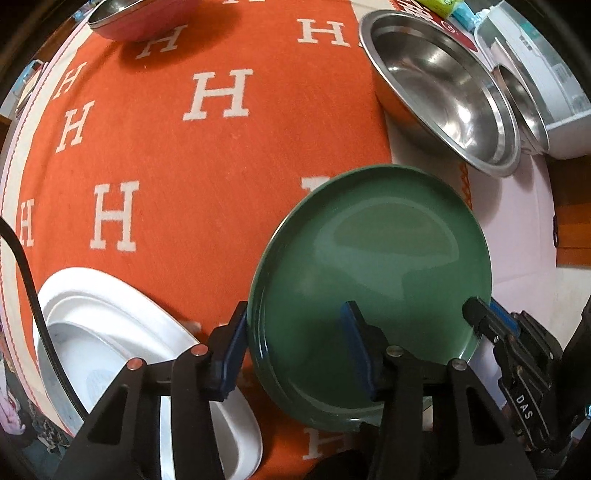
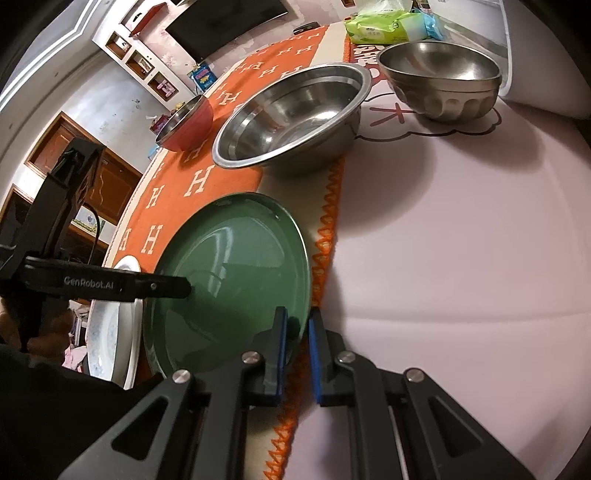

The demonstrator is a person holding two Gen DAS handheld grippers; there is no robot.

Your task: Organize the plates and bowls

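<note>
A green plate is held tilted above the orange cloth; it also shows in the right wrist view. My left gripper is open, its jaws straddling the plate's left rim. My right gripper is shut on the plate's right rim; it shows in the left wrist view. A white oval plate lies at lower left, also in the right wrist view. A wide steel bowl, a second steel bowl and a red bowl stand farther off.
An orange cloth with white H letters covers the table's left part; pale pink table surface lies to the right. A white appliance and snack packets stand at the far edge.
</note>
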